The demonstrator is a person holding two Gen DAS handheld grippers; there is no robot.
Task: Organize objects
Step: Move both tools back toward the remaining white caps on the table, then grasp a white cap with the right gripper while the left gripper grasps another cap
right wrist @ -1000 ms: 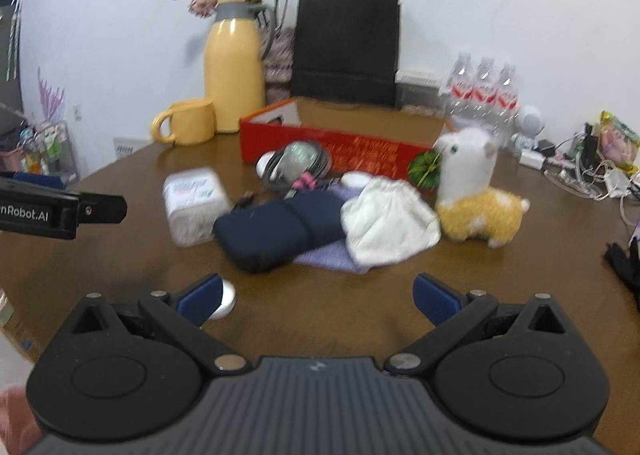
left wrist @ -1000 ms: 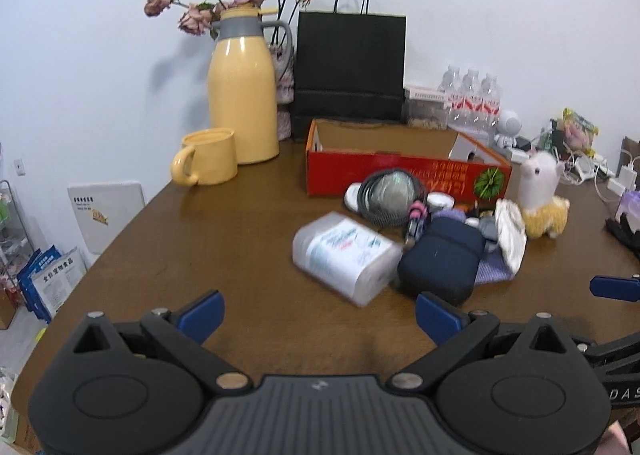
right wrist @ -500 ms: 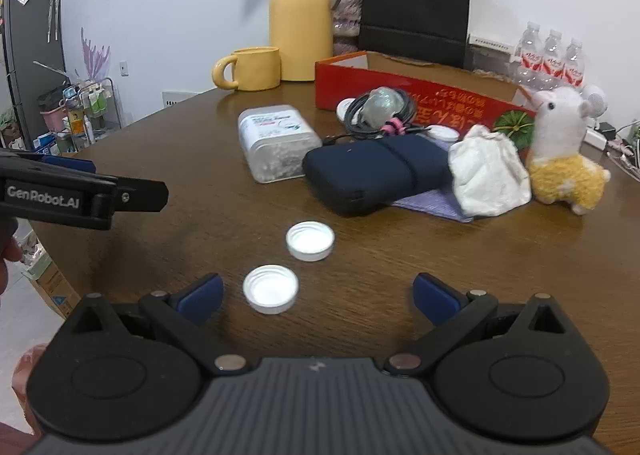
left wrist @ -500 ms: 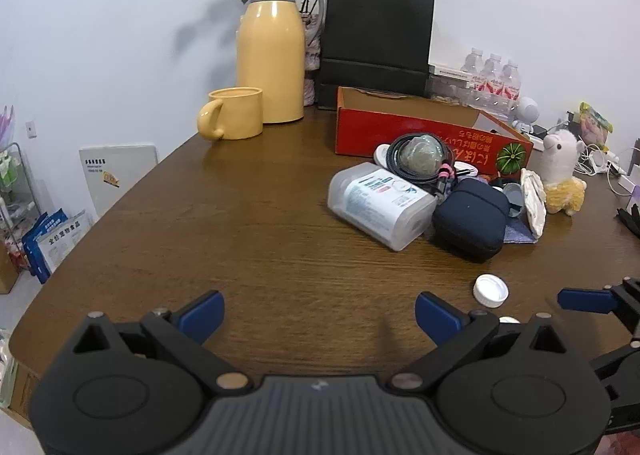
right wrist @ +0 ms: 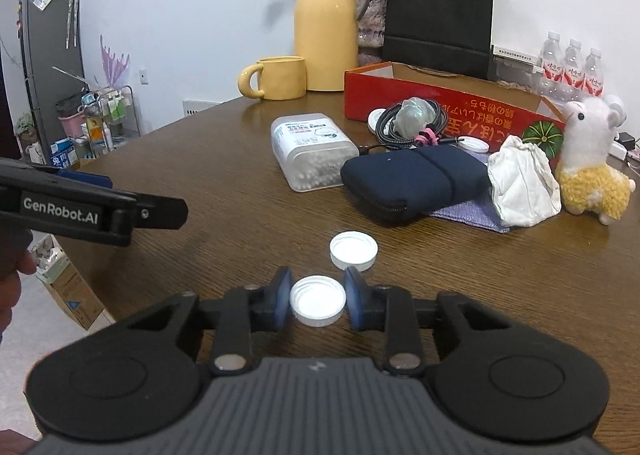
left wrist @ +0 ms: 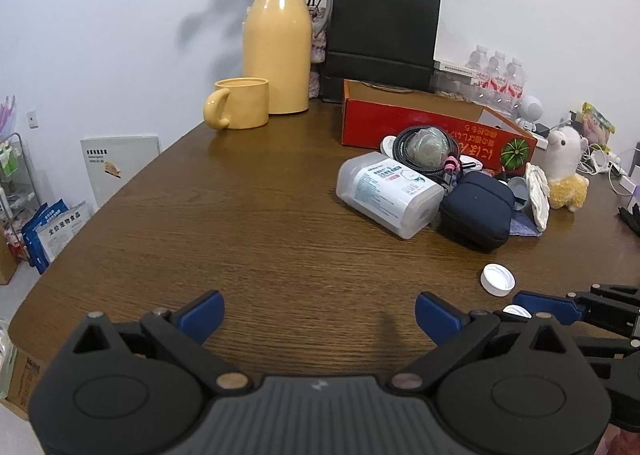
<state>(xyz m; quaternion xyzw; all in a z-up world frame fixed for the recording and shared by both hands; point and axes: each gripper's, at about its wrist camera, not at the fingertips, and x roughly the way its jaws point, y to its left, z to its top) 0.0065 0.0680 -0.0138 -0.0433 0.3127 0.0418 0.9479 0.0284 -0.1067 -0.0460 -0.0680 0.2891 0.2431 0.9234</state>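
Two white lids lie on the brown table. My right gripper (right wrist: pixel 318 299) is shut on the near white lid (right wrist: pixel 318 301), its blue pads touching both sides; the lid still rests on the table. The second white lid (right wrist: pixel 353 250) lies just beyond it, and also shows in the left wrist view (left wrist: pixel 498 279). My left gripper (left wrist: pixel 318 314) is open and empty over bare table at the near edge. Behind the lids lie a navy case (right wrist: pixel 412 181), a clear cotton-swab box (right wrist: pixel 312 151), a coiled cable (right wrist: pixel 408 121) and a red cardboard box (right wrist: pixel 448 103).
A white cloth (right wrist: pixel 522 185) and an alpaca toy (right wrist: pixel 592 171) lie at the right. A yellow mug (left wrist: pixel 240 103), yellow flask (left wrist: pixel 278 43) and black paper bag (left wrist: pixel 382 39) stand at the back. The table edge runs along the left.
My right gripper has moved forward over the near white lid and closed on it. My left gripper has drawn back slightly and stays open.
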